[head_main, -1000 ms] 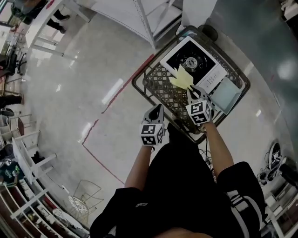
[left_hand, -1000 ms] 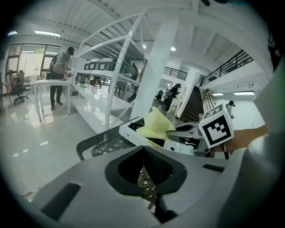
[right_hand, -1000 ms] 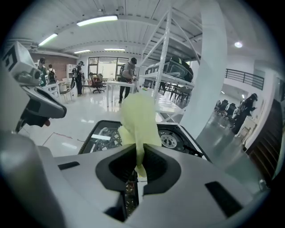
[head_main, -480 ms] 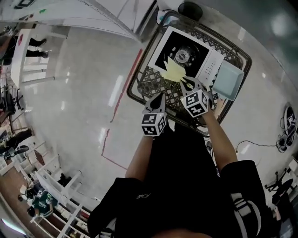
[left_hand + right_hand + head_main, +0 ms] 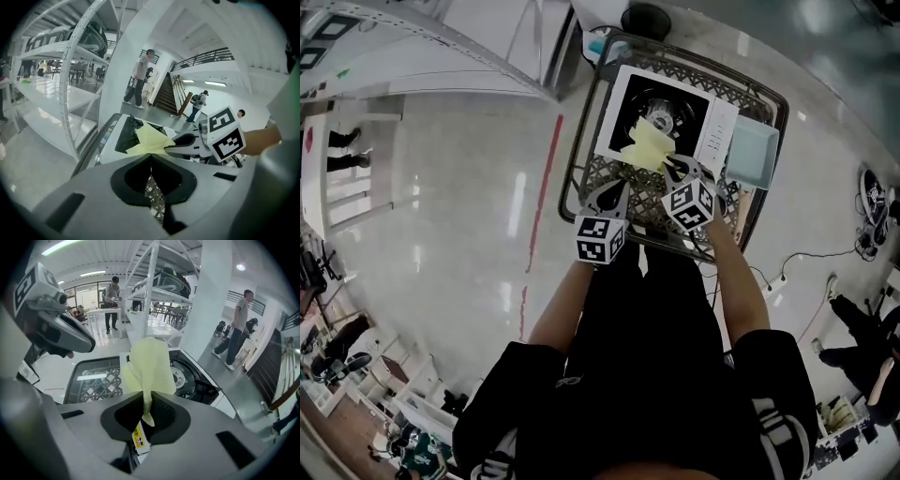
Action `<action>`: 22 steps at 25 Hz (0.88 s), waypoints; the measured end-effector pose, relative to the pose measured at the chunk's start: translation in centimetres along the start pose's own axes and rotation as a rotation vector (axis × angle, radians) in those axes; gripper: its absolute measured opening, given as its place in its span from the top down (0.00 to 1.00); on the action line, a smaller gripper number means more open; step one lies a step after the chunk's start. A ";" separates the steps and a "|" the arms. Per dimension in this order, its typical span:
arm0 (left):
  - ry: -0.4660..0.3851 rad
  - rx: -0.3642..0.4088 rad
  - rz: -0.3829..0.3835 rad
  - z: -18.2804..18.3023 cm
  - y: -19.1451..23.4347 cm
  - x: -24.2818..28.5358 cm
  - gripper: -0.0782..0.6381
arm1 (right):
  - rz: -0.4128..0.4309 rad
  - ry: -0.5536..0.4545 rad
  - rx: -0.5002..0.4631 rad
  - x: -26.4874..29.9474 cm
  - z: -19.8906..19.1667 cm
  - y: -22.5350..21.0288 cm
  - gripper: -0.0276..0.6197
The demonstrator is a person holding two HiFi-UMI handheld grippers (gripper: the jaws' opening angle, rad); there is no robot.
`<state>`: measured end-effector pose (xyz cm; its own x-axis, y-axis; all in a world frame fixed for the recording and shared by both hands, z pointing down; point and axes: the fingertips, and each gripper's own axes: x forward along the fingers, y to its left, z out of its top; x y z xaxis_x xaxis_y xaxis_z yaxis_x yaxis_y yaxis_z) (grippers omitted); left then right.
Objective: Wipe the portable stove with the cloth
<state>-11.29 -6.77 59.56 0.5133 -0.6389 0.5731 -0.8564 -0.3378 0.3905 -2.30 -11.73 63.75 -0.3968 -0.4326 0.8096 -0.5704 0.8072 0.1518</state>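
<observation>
The right gripper [image 5: 673, 169], clenched on the yellow cloth [image 5: 647, 148], hangs at the portable stove's [image 5: 625, 94] near edge, burner [image 5: 662, 111] straight ahead; the left gripper [image 5: 615, 194], clenched empty, sits farther back.

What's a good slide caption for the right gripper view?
Right gripper clamping the yellow cloth, with the portable stove just beyond.

A glossy pale floor [image 5: 441, 244] with a red line [image 5: 547, 187], white metal shelving [image 5: 70, 61] and what looks like a staircase [image 5: 165, 93] beyond.
</observation>
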 end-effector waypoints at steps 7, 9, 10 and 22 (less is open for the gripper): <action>0.017 -0.005 0.036 0.3 1.8 1.5 0.87 | 0.059 0.009 -0.049 2.0 0.3 -0.3 0.91; 0.015 -0.033 0.059 0.5 2.0 1.6 0.87 | 0.069 -0.001 -0.047 2.3 0.6 -0.8 0.91; 0.014 -0.041 0.066 0.7 2.0 1.7 0.87 | 0.075 -0.008 -0.049 2.5 0.9 -1.1 0.91; 0.036 -0.055 0.103 1.4 2.5 3.7 0.87 | 0.037 -0.131 0.185 2.3 2.3 -3.5 0.91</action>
<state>-11.57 -10.93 61.66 0.4249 -0.6430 0.6372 -0.9010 -0.2321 0.3666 -2.85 -16.45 63.77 -0.5031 -0.4625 0.7300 -0.6712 0.7413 0.0071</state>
